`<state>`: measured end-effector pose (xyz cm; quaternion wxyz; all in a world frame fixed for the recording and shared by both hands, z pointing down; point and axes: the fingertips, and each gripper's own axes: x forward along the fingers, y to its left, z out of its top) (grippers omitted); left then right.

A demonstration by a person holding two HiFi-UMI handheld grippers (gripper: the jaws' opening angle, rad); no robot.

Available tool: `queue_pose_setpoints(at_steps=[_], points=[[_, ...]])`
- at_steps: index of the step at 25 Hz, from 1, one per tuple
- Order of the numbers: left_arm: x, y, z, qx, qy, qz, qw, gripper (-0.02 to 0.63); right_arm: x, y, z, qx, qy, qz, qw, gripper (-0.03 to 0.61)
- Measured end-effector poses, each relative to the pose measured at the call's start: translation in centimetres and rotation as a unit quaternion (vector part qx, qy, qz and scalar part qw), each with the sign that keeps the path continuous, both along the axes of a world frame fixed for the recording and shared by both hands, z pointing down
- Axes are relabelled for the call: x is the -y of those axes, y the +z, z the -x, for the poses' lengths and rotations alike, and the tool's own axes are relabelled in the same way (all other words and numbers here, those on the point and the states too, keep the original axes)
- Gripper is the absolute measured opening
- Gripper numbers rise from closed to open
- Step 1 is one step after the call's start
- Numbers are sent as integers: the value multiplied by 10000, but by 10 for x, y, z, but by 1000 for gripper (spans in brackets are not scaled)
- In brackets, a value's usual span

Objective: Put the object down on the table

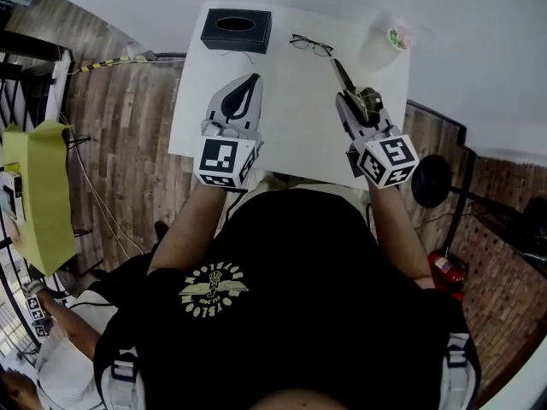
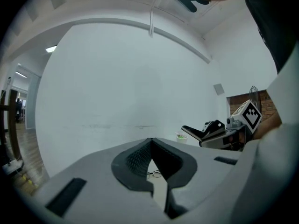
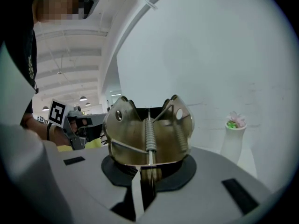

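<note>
A brass-coloured metal spring clip (image 3: 148,134) with a coil spring down its middle sits upright between my right gripper's (image 3: 148,174) jaws, which are shut on its lower end. In the head view this clip (image 1: 367,102) hangs over the right part of the white table (image 1: 291,135), with a long dark end pointing away towards the glasses. My left gripper (image 1: 250,82) hovers over the table's left half. Its jaws (image 2: 150,144) meet at the tips with nothing between them. From the left gripper view, the right gripper (image 2: 219,133) and its clip show at the right.
A black tissue box (image 1: 236,30) stands at the table's far left. A pair of glasses (image 1: 310,44) lies at the far middle, and a white vase (image 1: 385,45) with a flower stands at the far right. A white wall rises behind the table. Wooden floor surrounds it.
</note>
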<state>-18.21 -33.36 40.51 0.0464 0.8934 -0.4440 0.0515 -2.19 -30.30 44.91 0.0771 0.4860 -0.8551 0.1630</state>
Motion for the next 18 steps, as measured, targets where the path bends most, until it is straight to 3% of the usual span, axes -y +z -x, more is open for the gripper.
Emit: queue_pose_setpoints(at_steps=[8, 18], points=[[-12, 5, -24, -43, 173, 44, 9998, 6, -13, 34, -21, -12, 179, 435, 9989, 64], [-20, 2, -32, 55, -155, 51, 9999, 6, -15, 79, -40, -60, -90, 789, 9968, 64]])
